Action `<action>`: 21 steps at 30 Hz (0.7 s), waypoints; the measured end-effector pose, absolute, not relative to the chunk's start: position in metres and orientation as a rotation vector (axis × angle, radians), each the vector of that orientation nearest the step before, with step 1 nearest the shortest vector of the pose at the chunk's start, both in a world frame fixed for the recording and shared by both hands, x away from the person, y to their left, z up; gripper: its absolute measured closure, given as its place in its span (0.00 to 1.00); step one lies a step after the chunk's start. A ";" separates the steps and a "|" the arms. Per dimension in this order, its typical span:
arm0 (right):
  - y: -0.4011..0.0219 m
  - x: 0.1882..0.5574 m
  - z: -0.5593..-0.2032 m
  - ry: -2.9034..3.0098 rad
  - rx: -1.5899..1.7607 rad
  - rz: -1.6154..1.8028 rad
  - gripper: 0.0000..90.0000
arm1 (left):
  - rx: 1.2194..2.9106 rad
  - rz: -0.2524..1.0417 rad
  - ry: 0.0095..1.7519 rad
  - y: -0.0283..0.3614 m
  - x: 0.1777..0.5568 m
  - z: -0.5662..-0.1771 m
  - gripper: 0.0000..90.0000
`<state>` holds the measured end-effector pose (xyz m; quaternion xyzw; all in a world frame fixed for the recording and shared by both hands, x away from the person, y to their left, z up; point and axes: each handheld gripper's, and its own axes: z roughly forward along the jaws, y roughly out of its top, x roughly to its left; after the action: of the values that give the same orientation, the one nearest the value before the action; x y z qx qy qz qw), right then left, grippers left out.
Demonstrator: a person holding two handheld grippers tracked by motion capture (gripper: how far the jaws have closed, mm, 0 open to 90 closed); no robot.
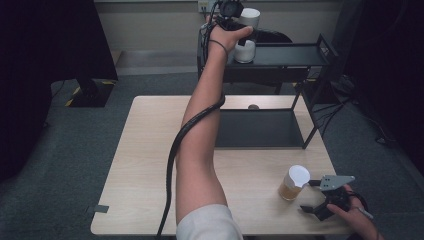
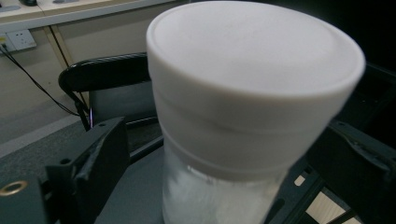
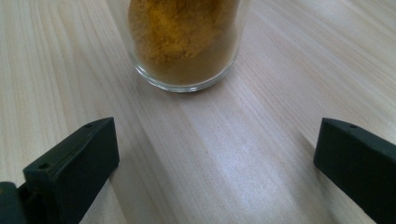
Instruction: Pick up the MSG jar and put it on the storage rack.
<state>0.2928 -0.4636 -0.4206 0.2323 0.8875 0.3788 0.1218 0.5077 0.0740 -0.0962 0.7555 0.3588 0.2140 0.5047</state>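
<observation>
In the high view, the left gripper (image 1: 239, 35) reaches a white-lidded jar (image 1: 246, 47) standing on the black shelf rack's (image 1: 295, 55) top tier. The left gripper view shows that jar (image 2: 243, 116) between wide jaws, pads off it. In the right gripper view, wide empty jaws face a yellow-powder jar (image 3: 184, 42) beyond the rack.

Grey carpet (image 1: 75, 150); pale wall (image 1: 150, 25); black chair (image 2: 105, 72).

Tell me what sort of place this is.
Probably a lab or office room set up for recording: a light wooden table on grey carpet, a black metal shelf rack on the table, a wall socket.
</observation>
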 end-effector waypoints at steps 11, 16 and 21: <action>-0.464 0.293 -0.421 2.591 0.678 1.106 0.00 | 1.826 0.491 0.829 0.090 0.481 -0.111 0.00; -0.464 0.293 -0.421 2.590 0.678 1.107 0.00 | 1.826 0.487 0.813 0.098 0.468 -0.120 0.00; -0.464 0.293 -0.421 2.590 0.679 1.107 0.00 | 1.841 0.468 0.774 0.101 0.460 -0.129 0.00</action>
<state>0.2927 -0.4636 -0.4207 0.2325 0.8874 0.3791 0.1218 0.4602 0.1006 -0.1289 0.7675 0.3226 0.1950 0.5185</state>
